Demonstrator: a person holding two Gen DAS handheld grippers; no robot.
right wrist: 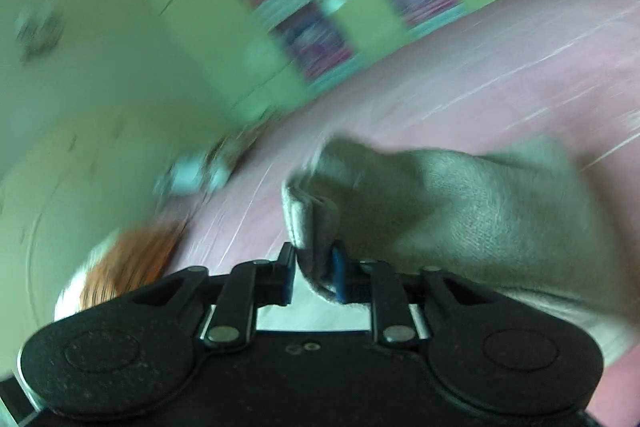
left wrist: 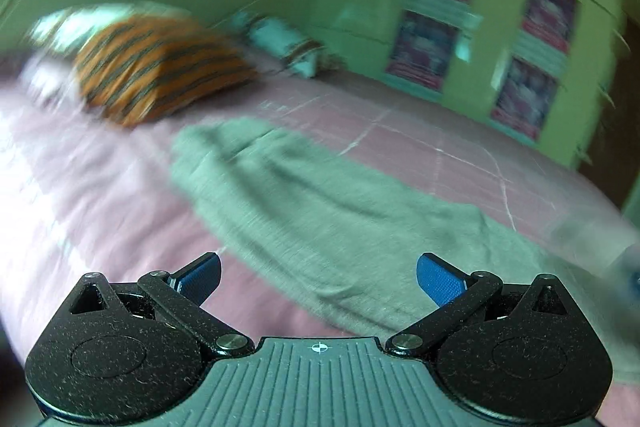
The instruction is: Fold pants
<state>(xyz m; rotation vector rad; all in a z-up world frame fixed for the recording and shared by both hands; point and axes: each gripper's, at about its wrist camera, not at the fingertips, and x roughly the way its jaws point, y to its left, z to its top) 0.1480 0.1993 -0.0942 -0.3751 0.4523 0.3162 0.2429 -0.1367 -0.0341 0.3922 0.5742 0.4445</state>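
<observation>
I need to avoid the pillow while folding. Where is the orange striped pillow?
Left wrist view: orange striped pillow lies upper left on the pink bedsheet, beyond the grey pants.

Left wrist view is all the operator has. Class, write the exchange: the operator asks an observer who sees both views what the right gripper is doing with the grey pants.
Operator: I see the grey pants spread on the pink bedsheet and my left gripper open above them. Is the right one holding anything?
Observer: Yes. The right gripper is shut on a bunched edge of the pants.
Operator: Flat edge or lifted?
Observer: Lifted; the cloth rises in a hump off the sheet.
Operator: Single layer?
Observer: It looks doubled at the pads, with a stitched hem showing, but blur makes that unsure.
</observation>
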